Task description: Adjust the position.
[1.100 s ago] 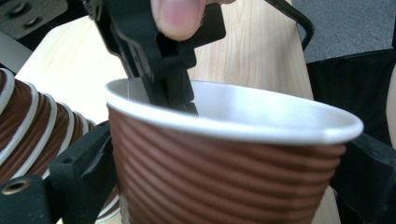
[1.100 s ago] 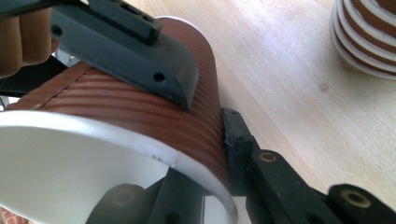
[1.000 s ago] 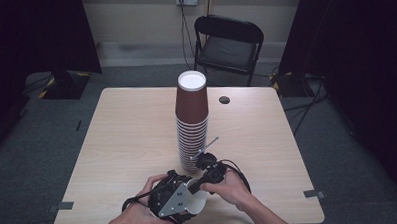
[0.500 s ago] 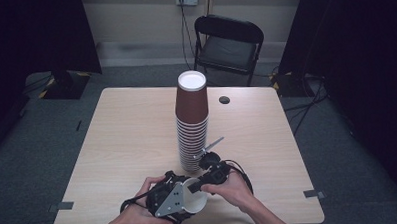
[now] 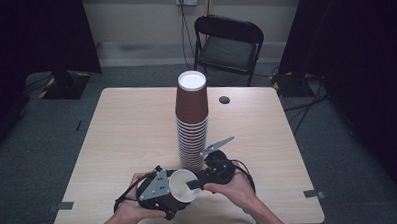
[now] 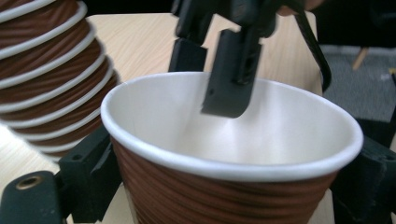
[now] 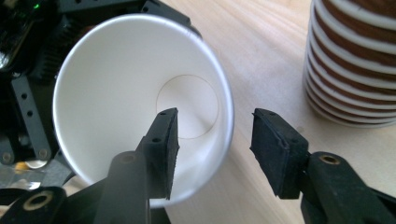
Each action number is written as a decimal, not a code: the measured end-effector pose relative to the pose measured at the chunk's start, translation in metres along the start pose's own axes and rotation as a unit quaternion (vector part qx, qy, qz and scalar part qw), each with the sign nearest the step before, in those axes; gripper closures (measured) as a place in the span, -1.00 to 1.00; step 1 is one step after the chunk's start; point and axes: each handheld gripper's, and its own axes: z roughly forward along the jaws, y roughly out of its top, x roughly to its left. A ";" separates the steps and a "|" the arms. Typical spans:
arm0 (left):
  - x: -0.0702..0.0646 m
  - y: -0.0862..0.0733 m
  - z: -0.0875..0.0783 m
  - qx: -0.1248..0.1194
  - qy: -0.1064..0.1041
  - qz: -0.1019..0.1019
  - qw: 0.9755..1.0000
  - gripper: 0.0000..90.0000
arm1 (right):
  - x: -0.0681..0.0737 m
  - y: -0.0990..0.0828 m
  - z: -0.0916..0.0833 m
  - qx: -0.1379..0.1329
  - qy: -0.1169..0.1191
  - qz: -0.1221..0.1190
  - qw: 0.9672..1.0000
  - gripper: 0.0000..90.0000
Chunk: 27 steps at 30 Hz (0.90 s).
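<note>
One loose paper cup is in play, at the near edge of the table, just in front of the tall stack of cups. I hold it with the left gripper: in the left gripper view the black jaws sit against the ribbed brown wall on both sides, clamped on the cup, mouth tilted up toward the high camera and over toward my right hand.

Right gripper: jaws have just been opening and now stand parted astride the cup's rim, one pad inside the white interior, the other outside over the table. Neither pad presses the wall, so I log it as released. Judgement: this looks like a hand-over, the left claw taking the cup by its body so the right can let go of the rim.

The stack stands inverted, bases up, near the table's middle. I judge that keeps it stable and within reach of both hands.

Counts: two grippers, one loose cup, one stack. The stack's cups I cannot number reliably, the lower rims blur together. One small dark disc on the far side of the table; one folding chair beyond it.
</note>
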 end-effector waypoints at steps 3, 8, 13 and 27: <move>0.003 -0.003 -0.001 -0.009 0.009 -0.021 1.000 -0.79 | -0.001 -0.001 -0.003 -0.016 0.001 0.001 1.000 0.08; 0.008 -0.007 -0.002 -0.017 0.027 -0.036 0.999 -0.79 | -0.005 -0.005 -0.007 -0.043 -0.003 0.003 0.999 0.06; 0.011 -0.010 -0.004 -0.017 0.034 -0.046 0.998 -0.79 | -0.008 -0.011 -0.012 -0.084 -0.010 -0.001 0.996 0.05; 0.028 -0.011 -0.019 -0.041 0.069 -0.087 0.993 -0.79 | -0.014 -0.028 -0.018 -0.098 -0.049 0.001 0.994 -0.06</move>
